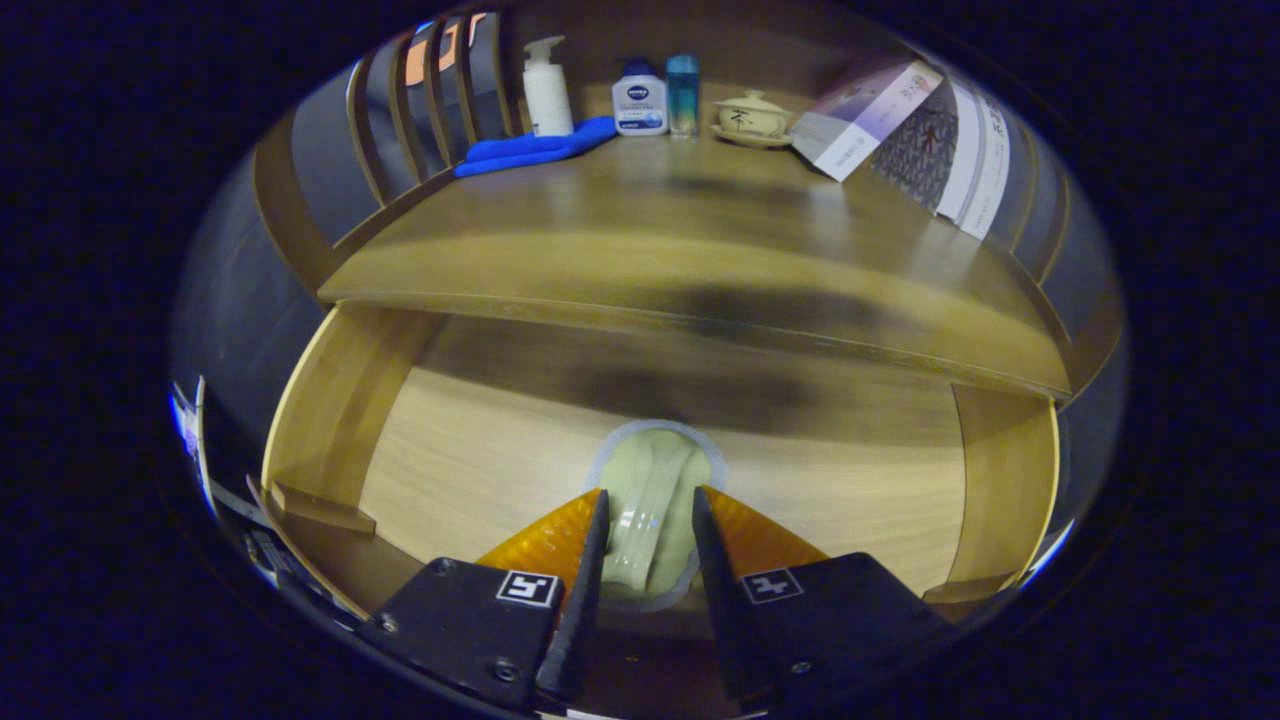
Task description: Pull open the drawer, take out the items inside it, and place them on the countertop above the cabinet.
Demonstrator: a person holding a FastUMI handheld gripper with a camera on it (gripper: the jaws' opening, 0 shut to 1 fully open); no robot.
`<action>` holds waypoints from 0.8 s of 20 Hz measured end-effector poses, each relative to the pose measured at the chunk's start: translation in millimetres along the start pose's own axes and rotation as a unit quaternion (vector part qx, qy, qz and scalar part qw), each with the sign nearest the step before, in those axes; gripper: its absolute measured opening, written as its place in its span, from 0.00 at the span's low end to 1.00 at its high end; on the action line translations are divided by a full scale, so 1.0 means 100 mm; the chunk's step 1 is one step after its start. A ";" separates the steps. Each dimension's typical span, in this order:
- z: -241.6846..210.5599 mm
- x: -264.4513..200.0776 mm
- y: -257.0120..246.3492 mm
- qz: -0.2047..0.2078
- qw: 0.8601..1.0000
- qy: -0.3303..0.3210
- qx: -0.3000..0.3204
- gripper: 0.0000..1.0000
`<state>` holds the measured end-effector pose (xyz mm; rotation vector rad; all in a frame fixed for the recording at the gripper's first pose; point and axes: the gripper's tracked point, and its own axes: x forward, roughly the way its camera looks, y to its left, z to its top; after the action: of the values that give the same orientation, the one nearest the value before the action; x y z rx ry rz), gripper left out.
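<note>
Behind, a NIVEA bottle (640, 100) tops the countertop (640, 240); tongs (646, 505) straddle the drawer's (470, 450) pale packet (650, 500), grip unclear.

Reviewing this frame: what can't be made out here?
- Pale oval item in the open drawer: near end hidden behind the tongs; whether the fingers press on it is unclear.
- Drawer's back: shadowed under the countertop.
- Booklets by the lidded cup: print too small.

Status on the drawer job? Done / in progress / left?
Done: drawer is pulled open. In progress: gripper has its fingers either side of the pale green packet on the drawer floor; contact unclear, not lifted. Left: grip it, lift it, set it on the countertop.
</note>
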<state>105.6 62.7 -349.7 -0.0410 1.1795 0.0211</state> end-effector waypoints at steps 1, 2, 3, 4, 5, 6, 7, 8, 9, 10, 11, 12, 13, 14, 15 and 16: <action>-0.01 -0.02 0.00 -0.003 1.000 -0.002 0.002 0.50; 0.01 0.01 0.03 0.001 1.000 -0.008 0.000 0.45; 0.00 0.00 0.00 -0.004 1.000 -0.006 -0.001 0.41; 0.01 -0.02 0.00 -0.003 1.000 -0.006 -0.003 0.33; 0.01 -0.01 0.00 -0.001 1.000 -0.005 -0.005 0.31; 0.02 -0.02 0.00 0.000 1.000 -0.002 0.001 0.28; 0.03 -0.05 0.00 0.005 1.000 -0.001 0.007 0.25; 0.06 -0.10 -0.01 0.006 1.000 -0.006 0.006 0.23; 0.09 -0.16 -0.04 0.004 1.000 -0.015 0.000 0.20; 0.13 -0.24 -0.07 -0.003 1.000 -0.023 -0.004 0.20; 0.15 -0.31 -0.08 -0.005 0.999 -0.030 -0.010 0.20; 0.17 -0.39 -0.08 -0.005 0.999 -0.035 -0.013 0.19; 0.18 -0.48 -0.09 -0.005 0.999 -0.041 -0.017 0.19; 0.19 -0.56 -0.10 -0.005 0.999 -0.048 -0.022 0.19; 0.20 -0.66 -0.12 -0.005 0.998 -0.055 -0.025 0.19; 0.24 -0.76 -0.12 -0.002 0.998 -0.063 -0.026 0.19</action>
<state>99.5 52.3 -270.2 -0.0861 1.0532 0.0493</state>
